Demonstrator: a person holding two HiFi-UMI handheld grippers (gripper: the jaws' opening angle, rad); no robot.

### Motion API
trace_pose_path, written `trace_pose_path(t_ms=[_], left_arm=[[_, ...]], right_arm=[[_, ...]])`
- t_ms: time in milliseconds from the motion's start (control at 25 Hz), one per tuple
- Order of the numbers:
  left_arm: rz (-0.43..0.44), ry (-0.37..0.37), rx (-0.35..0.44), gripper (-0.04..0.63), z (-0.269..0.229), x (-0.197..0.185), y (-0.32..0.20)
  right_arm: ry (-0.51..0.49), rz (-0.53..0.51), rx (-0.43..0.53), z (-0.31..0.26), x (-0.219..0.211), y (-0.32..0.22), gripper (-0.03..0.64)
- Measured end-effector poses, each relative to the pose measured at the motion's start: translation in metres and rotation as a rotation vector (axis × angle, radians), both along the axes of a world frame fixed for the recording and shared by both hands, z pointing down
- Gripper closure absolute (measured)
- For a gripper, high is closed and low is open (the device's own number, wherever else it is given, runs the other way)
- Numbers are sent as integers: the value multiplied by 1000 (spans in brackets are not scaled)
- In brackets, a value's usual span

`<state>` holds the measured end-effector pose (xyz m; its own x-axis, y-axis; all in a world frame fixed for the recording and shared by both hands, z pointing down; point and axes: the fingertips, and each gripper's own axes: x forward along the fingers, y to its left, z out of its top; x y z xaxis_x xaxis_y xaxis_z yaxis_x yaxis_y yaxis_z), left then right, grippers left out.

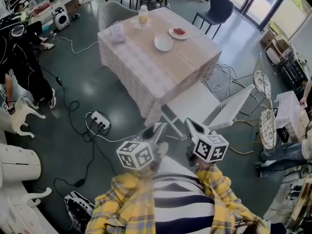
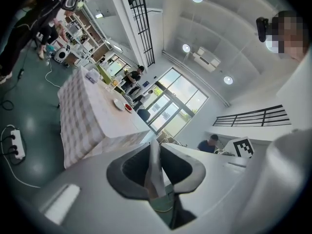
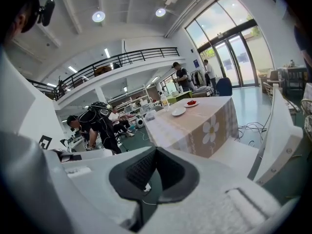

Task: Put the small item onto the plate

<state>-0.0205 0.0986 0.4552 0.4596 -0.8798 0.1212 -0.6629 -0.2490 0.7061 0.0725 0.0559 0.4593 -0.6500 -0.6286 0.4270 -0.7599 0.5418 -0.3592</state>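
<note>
Red small item (image 1: 179,31) sits on the far saucer (image 1: 185,35); the approach seems not yet begun.
Left tool (image 1: 157,127) and right tool (image 1: 192,124), both pressed together and empty, hang well short of the bench (image 1: 146,62); next: step closer, spread one.

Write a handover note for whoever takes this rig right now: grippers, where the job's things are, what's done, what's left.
Left gripper: jaws together, nothing seen in them, held near the body.
Right gripper: the same, jaws together, empty.
Things: the table stands ahead, probably beyond reach from here. On it are an empty white plate, a second plate with something red on it, and a bottle.
Done: nothing picked up yet.
Left: go to the table, find the small item (which one can't be told from here), grip it and set it on the plate.
</note>
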Motion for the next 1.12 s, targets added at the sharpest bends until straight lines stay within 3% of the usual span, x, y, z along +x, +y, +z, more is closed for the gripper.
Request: trace_pose_path(t_ms=[400, 1120], left_arm=[[-77, -58, 18, 534, -7, -17, -83], [-53, -93, -13, 534, 1, 1, -185]], right_arm=[[-32, -59, -4, 8, -22, -79, 618], [-50, -75, -13, 13, -14, -174, 618]])
